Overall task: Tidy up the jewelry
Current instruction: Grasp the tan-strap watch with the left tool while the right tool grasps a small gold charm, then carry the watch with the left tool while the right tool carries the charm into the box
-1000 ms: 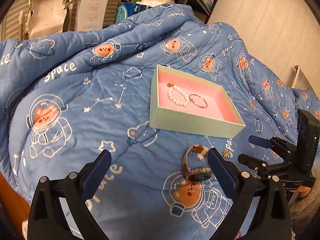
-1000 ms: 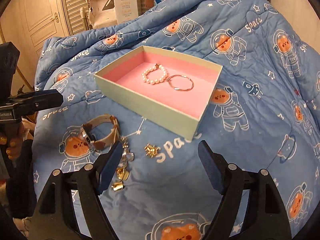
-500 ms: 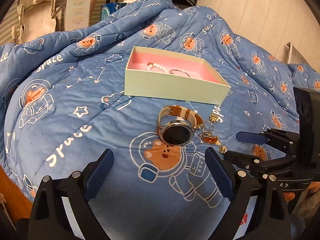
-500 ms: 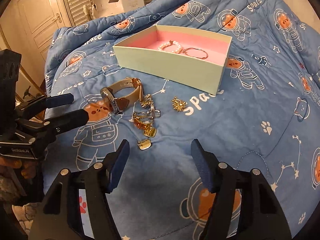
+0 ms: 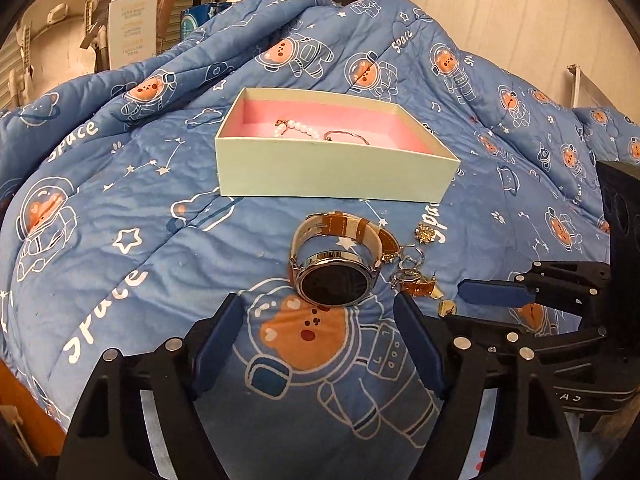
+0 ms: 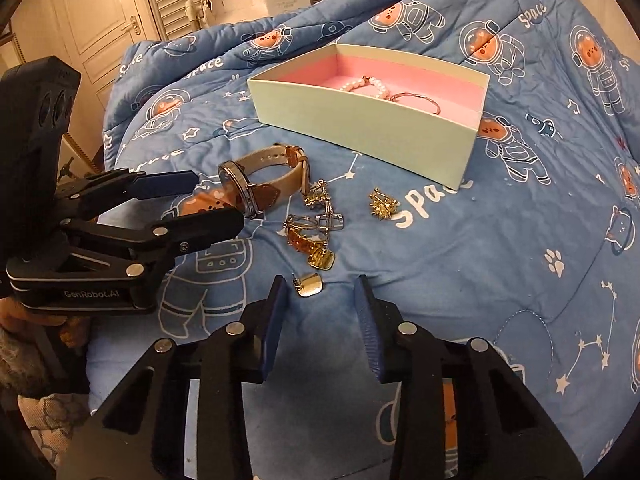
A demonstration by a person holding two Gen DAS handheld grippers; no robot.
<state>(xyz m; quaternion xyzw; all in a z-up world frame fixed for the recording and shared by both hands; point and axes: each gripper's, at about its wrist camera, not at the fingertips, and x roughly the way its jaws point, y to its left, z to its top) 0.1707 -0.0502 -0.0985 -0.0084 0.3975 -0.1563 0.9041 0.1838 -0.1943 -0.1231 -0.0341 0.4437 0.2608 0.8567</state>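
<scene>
A: Where does the jewelry sit?

B: Most of it lies loose on the blue quilt (image 5: 120,208) with the astronaut-bear print. The watch (image 5: 334,268), round dark face and tan-and-cream strap, stands on its edge just in front of the pale green box (image 5: 332,178). Beside it is a small heap of rings and gold charms (image 6: 316,228), with 1 gold earring (image 6: 309,285) lying apart nearer the right gripper and a spiky gold piece (image 6: 383,204) closer to the box.

A: And inside the box?

B: On the pink lining, a pearl bracelet (image 5: 296,130) and a thin bangle (image 5: 346,136) next to each other (they touch or nearly do; I cannot tell which).

A: The left gripper?

B: The left gripper (image 5: 318,344) has its jaws spread wide and empty, low over the quilt, the watch just ahead between the 2 blue pads. In the right wrist view the same gripper (image 6: 208,200) comes in from the left side, fingertips right by the watch face.

A: The right one?

B: The right gripper (image 6: 320,320) has its jaws parted too, narrower than the left, holding nothing. The lone gold earring lies just in front of the gap, nearer the left pad.

A: Anything behind?

B: A white carton (image 5: 132,28) stands beyond the quilt, and a cream door (image 6: 100,20) is at the far left.
</scene>
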